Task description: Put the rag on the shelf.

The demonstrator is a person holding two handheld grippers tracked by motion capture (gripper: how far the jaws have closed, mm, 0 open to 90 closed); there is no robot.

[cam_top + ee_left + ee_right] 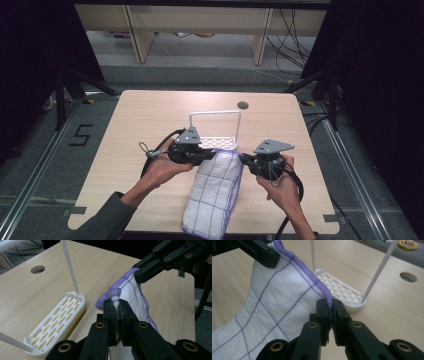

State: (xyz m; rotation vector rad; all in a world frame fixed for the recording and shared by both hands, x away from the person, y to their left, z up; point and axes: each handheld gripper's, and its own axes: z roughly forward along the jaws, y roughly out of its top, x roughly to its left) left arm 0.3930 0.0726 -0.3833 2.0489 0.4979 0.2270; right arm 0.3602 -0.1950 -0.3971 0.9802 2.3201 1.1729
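White cloth with purple grid lines and purple stitched hem (214, 192): near end at 6 o'clock cut off by the high view's bottom edge; pinched corners hidden between closed jaws in both gripper views.
White plastic slotted rack with thin wire frame (220, 142): near side hidden behind the raised cloth; frame top cut off at 12 o'clock in both gripper views.
Small yellow item (407, 244), 1 o'clock: blurred, cut by the edge, unidentifiable.
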